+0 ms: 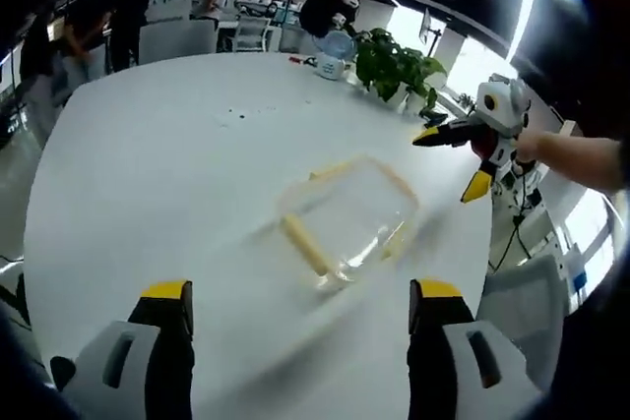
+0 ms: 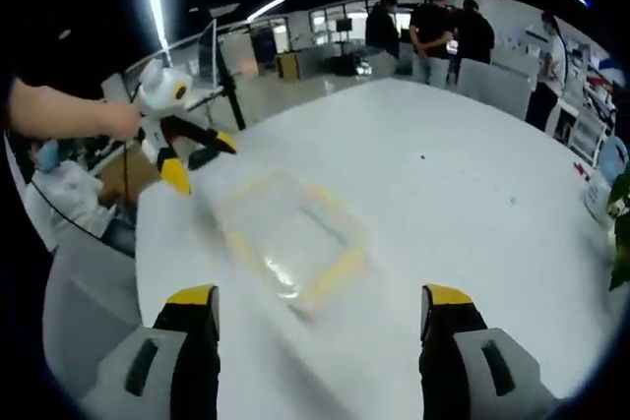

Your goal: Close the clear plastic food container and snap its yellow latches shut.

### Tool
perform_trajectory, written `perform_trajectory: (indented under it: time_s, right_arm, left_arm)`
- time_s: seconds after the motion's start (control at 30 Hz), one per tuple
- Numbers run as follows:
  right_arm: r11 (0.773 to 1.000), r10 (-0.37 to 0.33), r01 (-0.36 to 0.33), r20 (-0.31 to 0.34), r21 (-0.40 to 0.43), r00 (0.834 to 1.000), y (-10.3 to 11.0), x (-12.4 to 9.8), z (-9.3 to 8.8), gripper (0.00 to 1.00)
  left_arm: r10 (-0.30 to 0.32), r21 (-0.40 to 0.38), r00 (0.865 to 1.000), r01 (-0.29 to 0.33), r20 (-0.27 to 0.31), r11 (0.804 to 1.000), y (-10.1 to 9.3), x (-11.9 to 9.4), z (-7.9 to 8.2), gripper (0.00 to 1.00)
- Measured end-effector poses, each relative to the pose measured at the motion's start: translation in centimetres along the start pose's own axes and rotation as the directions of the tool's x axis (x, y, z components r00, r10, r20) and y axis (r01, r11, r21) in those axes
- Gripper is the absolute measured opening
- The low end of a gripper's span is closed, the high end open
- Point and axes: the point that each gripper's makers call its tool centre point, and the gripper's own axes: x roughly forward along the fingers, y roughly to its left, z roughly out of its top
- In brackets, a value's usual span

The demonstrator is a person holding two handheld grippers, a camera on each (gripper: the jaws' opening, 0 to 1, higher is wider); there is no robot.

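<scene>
On the white table (image 1: 148,174), the clear container (image 1: 349,218) with yellow latches (image 1: 307,245) lies between both grippers, touched by neither.
Left gripper (image 1: 300,317) and right gripper (image 2: 322,327) both hover with jaws spread; a potted plant (image 1: 394,66) stands in the left gripper view, chairs (image 2: 84,312) in the right.

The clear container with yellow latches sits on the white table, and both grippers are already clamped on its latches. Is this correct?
Not quite. In the left gripper view the container sits on the white table, but both grippers hover open, apart from it: left gripper, right gripper.
</scene>
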Motion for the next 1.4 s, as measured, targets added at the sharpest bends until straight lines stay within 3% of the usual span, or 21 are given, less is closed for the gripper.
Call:
perform_trajectory:
  time_s: [0.07,0.13,0.53,0.7,0.93,1.03,1.2,1.27,1.4]
  right_arm:
    - [1.0,-0.004,0.004,0.014,0.013,1.0,0.4,-0.3,-0.1,0.85]
    - [0.998,-0.043,0.044,0.029,-0.039,0.999,0.2,-0.6,-0.1,0.84]
    - [0.991,-0.107,0.096,0.123,0.092,0.987,1.5,-2.7,-1.4,0.85]
    - [0.988,-0.125,0.112,0.133,0.102,0.983,2.5,-3.6,-2.6,0.86]
    - [0.985,-0.139,0.123,0.13,0.124,0.982,4.1,-4.8,-4.5,0.86]
    - [0.979,-0.158,0.135,0.151,0.151,0.976,4.9,-5.3,-4.9,0.86]
    - [0.976,-0.166,0.142,0.146,0.165,0.975,6.7,-5.8,-6.4,0.85]
    - [0.974,-0.173,0.147,0.145,0.173,0.974,7.2,-6.1,-6.8,0.85]
    - [0.964,-0.187,0.151,0.155,0.219,0.97,8.1,-6.6,-7.7,0.84]
  left_arm:
    - [0.008,-0.025,1.0,-0.008,0.015,1.0,0.1,-0.2,-0.3,0.91]
    - [0.015,-0.043,1.0,-0.014,0.023,0.999,0.2,-0.6,-0.8,0.92]
    - [0.044,-0.171,0.995,-0.028,0.091,0.985,-0.6,-2.8,-4.3,0.92]
    - [0.056,-0.223,0.989,-0.025,0.137,0.974,-1.3,-4.0,-5.1,0.92]
    - [0.11,-0.266,0.98,-0.063,0.166,0.962,-1.2,-5.3,-7.1,0.91]
    - [0.148,-0.309,0.97,-0.084,0.191,0.948,-1.5,-6.1,-8.0,0.92]
    - [0.191,-0.323,0.966,-0.127,0.176,0.938,-2.0,-6.6,-10.3,0.92]
    - [0.211,-0.36,0.964,-0.141,0.164,0.922,-1.9,-6.7,-11.2,0.92]
    - [0.236,-0.377,0.959,-0.162,0.159,0.912,-2.2,-7.3,-12.2,0.92]
